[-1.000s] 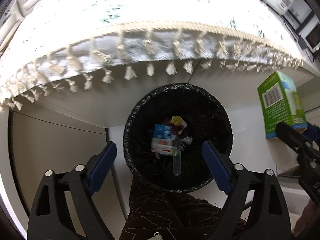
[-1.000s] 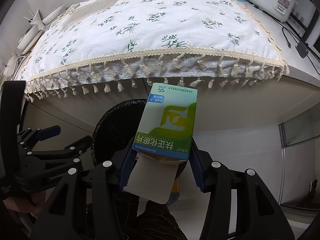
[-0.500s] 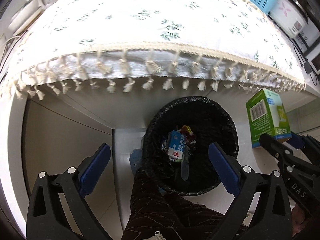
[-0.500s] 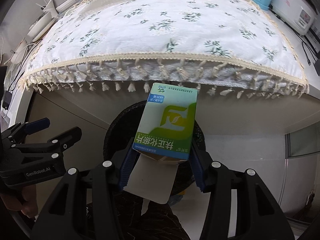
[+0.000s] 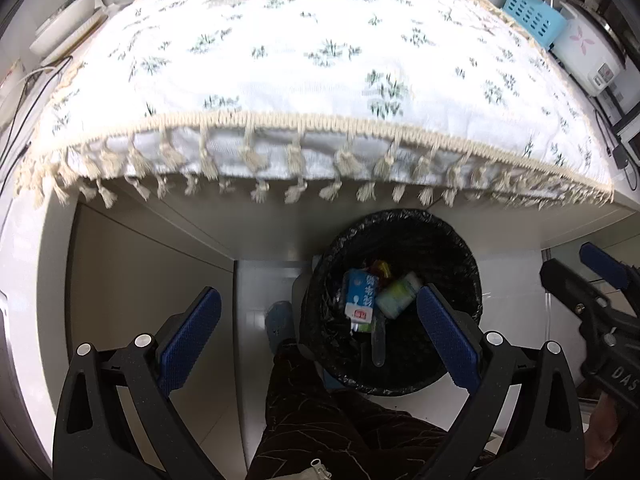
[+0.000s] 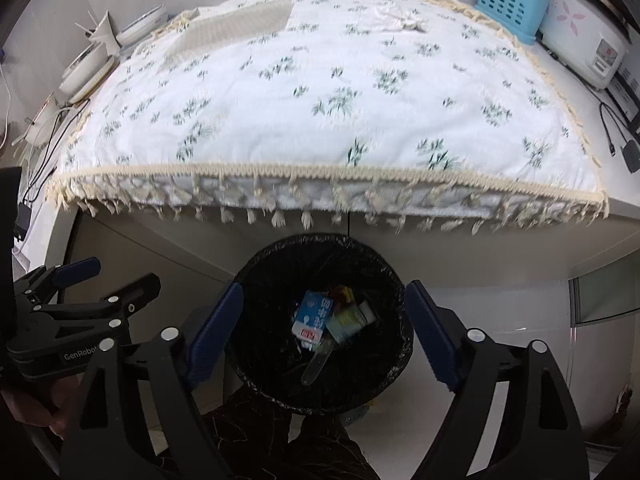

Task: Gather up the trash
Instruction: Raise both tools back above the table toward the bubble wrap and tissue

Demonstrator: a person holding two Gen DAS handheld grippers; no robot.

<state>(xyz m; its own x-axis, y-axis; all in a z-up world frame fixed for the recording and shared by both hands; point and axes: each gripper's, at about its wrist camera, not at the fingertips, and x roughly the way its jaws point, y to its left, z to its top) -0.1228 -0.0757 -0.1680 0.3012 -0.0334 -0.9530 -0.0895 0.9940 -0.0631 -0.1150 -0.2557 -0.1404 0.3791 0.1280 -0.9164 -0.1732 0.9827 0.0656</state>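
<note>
Green box [image 6: 347,322] in bin [image 6: 256,280], below spread right gripper [image 6: 324,330]

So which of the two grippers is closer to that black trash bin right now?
Right. The right gripper hangs open directly above the trash bin, framing its mouth. The left gripper, also open, sits off to the bin's left side.

Looks like a home kitchen: rice cooker [image 6: 584,28], stacked bowls [image 6: 90,66], fringed floral cloth [image 6: 320,92] over the surface.

Floral tablecloth [image 6: 320,92], rice cooker [image 6: 584,40], blue basket [image 6: 510,4]
</note>
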